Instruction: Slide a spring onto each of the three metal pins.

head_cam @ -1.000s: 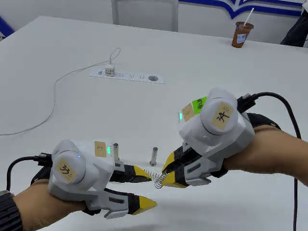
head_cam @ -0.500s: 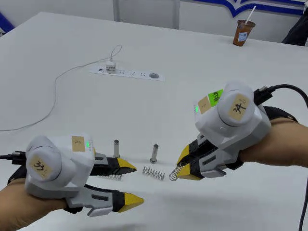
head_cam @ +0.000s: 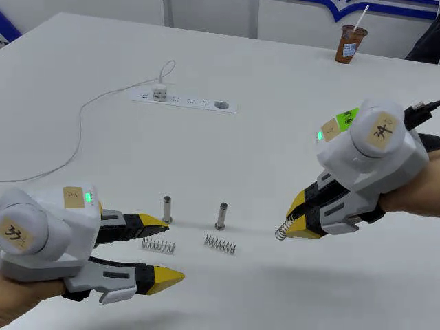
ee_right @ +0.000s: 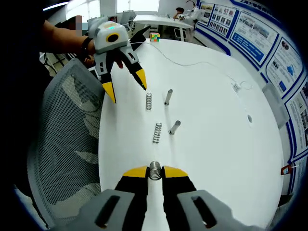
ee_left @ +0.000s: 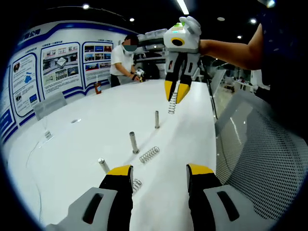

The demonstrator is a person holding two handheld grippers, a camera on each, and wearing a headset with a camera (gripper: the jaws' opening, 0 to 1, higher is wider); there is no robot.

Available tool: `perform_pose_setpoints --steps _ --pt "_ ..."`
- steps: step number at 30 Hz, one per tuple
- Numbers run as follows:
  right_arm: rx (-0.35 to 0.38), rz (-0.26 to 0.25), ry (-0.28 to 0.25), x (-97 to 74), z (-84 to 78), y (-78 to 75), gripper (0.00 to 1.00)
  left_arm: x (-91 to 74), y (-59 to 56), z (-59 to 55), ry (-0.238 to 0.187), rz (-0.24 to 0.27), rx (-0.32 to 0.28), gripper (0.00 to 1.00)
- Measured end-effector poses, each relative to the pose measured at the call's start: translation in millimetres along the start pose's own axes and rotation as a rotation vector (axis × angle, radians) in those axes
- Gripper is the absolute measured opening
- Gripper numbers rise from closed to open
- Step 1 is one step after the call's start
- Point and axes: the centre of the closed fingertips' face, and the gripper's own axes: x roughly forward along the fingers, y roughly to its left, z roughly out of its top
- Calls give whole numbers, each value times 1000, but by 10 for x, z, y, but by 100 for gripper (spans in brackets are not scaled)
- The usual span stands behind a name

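Handling the held spring: we judge the small coiled steel-wire spring (ee_right: 154,171) to be light, soft along its length and quick to roll or flick away. It is best taken by one end turn, so that the free end stays open for a pin.
Right gripper: the white right gripper with black jaws and yellow tips (head_cam: 295,220) is pressed almost together. It pinches the spring by one end, and the rest of the coil juts out past the tips.
Target pin: in the left gripper view, the short upright grey metal pin (ee_left: 157,119) stands just below the right gripper's tips, beside the hanging coil. We cannot tell whether the coil and the pin are lined up.
Left gripper: the matching white left gripper (head_cam: 170,249) is spread wide. It grips nothing, and we see nothing touching it.
Loose springs: the first spare spring (head_cam: 158,245) lies flat on the white table (head_cam: 227,158) in the gap ahead of the left gripper's tips. The second spare spring (head_cam: 220,243) lies further ahead, toward the right gripper.
Bare pins: the near pin (head_cam: 167,208) stands just beyond the left gripper's upper tip. The middle pin (head_cam: 221,215) stands between the two grippers.
Progress: we judge that no pin carries a spring yet.
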Motion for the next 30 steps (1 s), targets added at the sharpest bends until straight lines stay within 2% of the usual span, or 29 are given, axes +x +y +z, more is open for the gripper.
perform_pose_setpoints --steps 16,21,27,30 --pt "47 -66 40 -225 -200 -318 12 -160 136 -89 -14 86 -54 54" --pt "53 -82 64 -200 -266 -432 12 -168 144 -111 -12 96 -65 57" --pt "52 -77 103 -88 -340 -511 12 -168 127 -120 -9 99 -70 59" --pt "60 -61 102 -40 -340 -524 12 -176 134 -122 -9 103 -72 60"
